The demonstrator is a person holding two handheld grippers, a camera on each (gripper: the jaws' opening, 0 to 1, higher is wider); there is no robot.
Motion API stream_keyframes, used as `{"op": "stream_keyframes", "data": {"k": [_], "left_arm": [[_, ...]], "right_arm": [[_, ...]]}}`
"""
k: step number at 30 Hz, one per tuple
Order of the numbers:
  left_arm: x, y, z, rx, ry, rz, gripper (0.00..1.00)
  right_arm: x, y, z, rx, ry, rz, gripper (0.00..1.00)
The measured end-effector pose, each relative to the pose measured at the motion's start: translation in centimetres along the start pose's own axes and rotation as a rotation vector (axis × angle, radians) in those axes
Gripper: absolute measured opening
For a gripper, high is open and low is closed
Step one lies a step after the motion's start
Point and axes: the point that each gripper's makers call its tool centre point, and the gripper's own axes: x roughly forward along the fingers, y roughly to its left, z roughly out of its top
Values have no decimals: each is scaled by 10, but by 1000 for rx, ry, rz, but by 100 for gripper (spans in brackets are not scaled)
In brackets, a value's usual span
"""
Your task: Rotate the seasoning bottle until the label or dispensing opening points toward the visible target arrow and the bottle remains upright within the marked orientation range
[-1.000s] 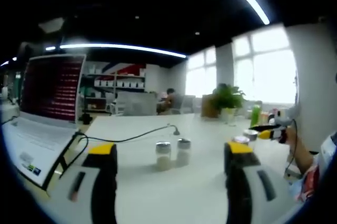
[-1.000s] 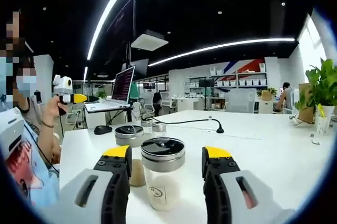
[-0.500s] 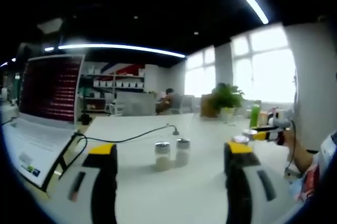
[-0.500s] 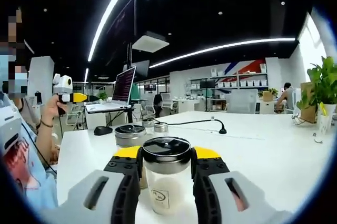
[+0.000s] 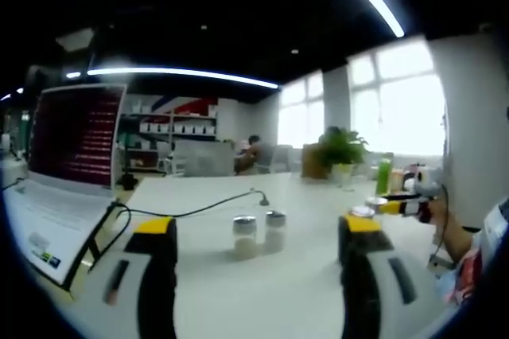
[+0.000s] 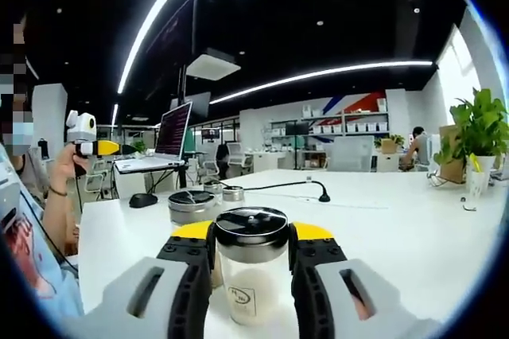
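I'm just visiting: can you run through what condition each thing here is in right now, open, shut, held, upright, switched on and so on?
Right gripper: shut on the bottle.
Bottle: upright, lid on, held between the jaws.
Second jar: upright behind it, lid on, free.
Left gripper: open, holding nothing.
Two small jars: upright side by side, lids on, free.
Laptop: open, screen lit.
Ceiling lights: on.

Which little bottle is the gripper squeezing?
The black-lidded seasoning bottle with white powder, clamped between the right gripper jaws. The other bottles stand free behind it.
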Motion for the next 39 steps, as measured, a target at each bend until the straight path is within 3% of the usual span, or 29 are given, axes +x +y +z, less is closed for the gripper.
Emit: {"op": "stream_keyframes", "data": {"k": [9,11,15,19,23,34,39], "left_arm": [[1,0,0,-5,-1,0,88],[2,-1,-1,-3,0,-5,88],[4,-4,-3,-3,8,-13,88],[3,-6,0,-6,-6,-20,88],[0,1,18,-30,-103,49,87],[7,-31,15,41,-76,-53,87],[20,-43,11,65,-79,-63,79]], "right_arm": [[1,0,-1,-9,5,-19,36],[0,2,0,-4,6,-15,40],[-5,7,9,-54,-4,-24,44],[-10,10,12,-88,26,-34,44],[-19,9,18,-73,17,-57,45],[-43,-5,8,-39,53,-95,46],[-45,-12,7,-31,57,-117,45]]}}
